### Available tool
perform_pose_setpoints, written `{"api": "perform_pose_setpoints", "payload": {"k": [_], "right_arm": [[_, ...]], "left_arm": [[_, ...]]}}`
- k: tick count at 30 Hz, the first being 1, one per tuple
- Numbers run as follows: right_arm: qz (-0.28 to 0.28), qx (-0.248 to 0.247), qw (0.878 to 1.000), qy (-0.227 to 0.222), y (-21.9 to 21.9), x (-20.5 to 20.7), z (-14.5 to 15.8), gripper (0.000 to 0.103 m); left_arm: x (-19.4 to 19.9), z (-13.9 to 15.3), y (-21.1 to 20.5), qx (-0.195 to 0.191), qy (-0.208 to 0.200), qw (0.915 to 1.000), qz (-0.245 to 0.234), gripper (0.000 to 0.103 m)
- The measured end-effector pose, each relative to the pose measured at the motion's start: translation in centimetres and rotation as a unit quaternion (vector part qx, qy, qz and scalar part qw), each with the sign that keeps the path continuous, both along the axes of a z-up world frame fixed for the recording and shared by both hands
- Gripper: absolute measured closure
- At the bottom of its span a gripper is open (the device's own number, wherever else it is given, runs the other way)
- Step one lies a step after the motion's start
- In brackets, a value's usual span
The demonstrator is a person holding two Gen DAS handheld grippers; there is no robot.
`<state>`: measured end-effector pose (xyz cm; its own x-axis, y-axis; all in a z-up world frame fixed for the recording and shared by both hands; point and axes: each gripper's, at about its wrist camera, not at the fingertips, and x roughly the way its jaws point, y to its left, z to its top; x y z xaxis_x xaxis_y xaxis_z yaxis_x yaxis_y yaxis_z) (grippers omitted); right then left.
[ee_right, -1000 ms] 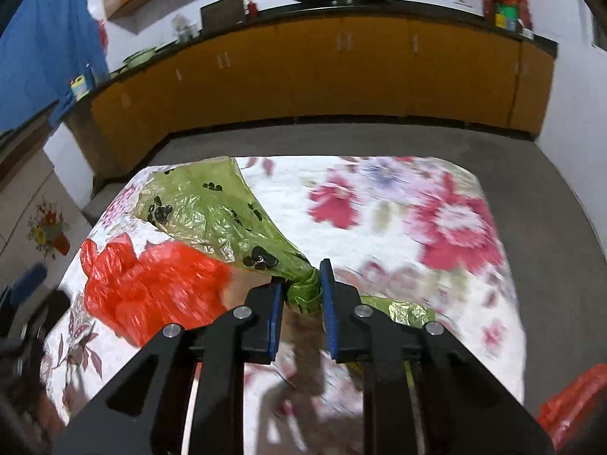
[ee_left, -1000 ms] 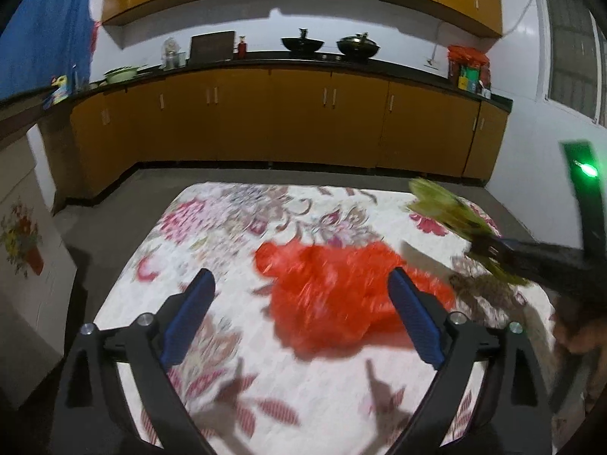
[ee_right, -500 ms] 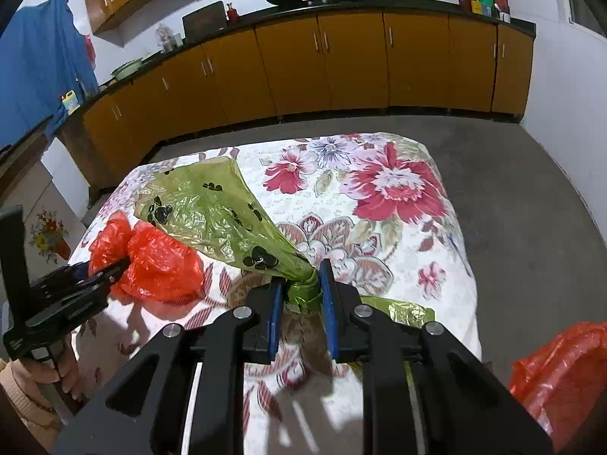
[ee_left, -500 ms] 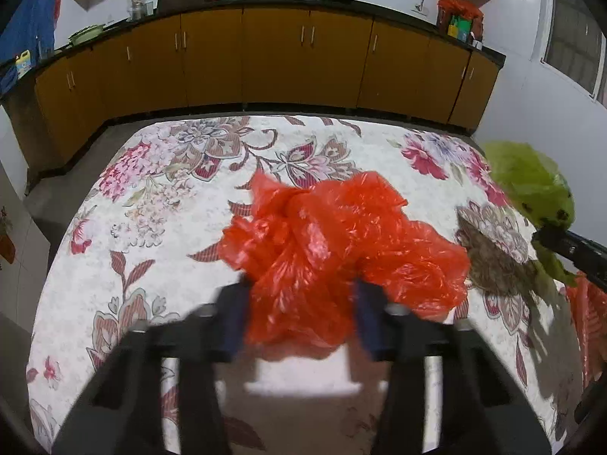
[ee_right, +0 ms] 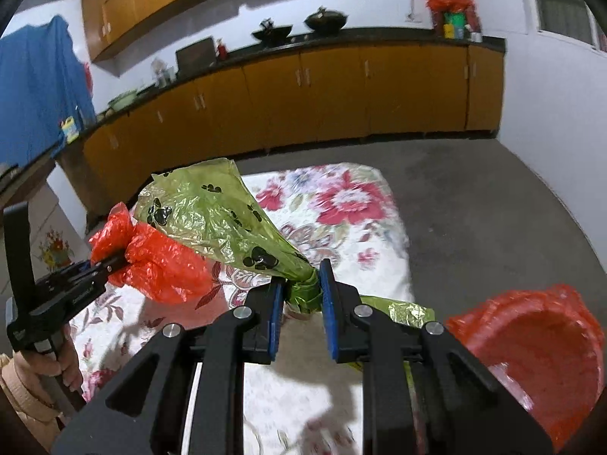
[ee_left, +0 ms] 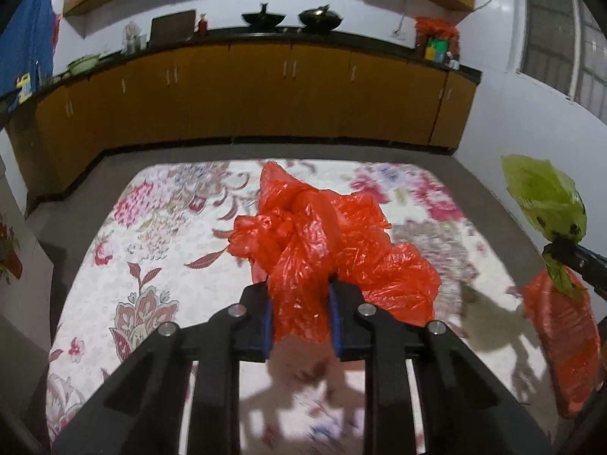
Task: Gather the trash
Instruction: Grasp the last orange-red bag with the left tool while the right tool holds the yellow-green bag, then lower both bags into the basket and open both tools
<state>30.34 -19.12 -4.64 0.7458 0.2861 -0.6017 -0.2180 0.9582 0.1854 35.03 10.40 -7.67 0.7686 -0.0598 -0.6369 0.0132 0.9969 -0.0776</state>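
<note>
Left side first: my left gripper (ee_left: 299, 318) is closing on a crumpled red plastic bag (ee_left: 326, 239), blue pads pressing a bunched fold of it between them. The bulk of the bag billows forward above the floral-print tablecloth (ee_left: 159, 265); from the right wrist view it looks lifted clear of the cloth, though I can't be sure no loose corner trails.

Right side: my right gripper (ee_right: 301, 303) is clenched on the twisted neck of a crinkly green plastic bag with black paw prints (ee_right: 212, 220). The bag fans out ahead of the jaws, off the table.

Far right, below table level: a red bag-lined bin (ee_right: 538, 345) stands open-mouthed on the grey floor, just beside the table's edge.

Step in hand, as I judge it: both pieces of trash are picked up, carry to the bin is under way.

Next move calls for: swing the green bag over the bin's mouth, let go only once it is well above the opening. Then bring the red bag across. Light film, so it may cling to the pads or drift past the rim.
</note>
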Motion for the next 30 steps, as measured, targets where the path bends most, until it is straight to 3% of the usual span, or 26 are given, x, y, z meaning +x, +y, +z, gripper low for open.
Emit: {"api": "perform_pose_setpoints", "payload": {"k": [16, 30], "right_arm": [[-0.116, 0.013, 0.992, -0.046, -8.6, -9.2, 4.1, 0.084], [-0.173, 0.030, 0.983, -0.054, -13.9, -13.2, 4.6, 0.084]], "left_arm": [[-8.6, 6.3, -10.4, -0.025, -0.055, 0.9913, -0.117, 0.080], [-11.7, 7.6, -17.2, -0.035, -0.062, 0.9806, -0.183, 0.080]]}}
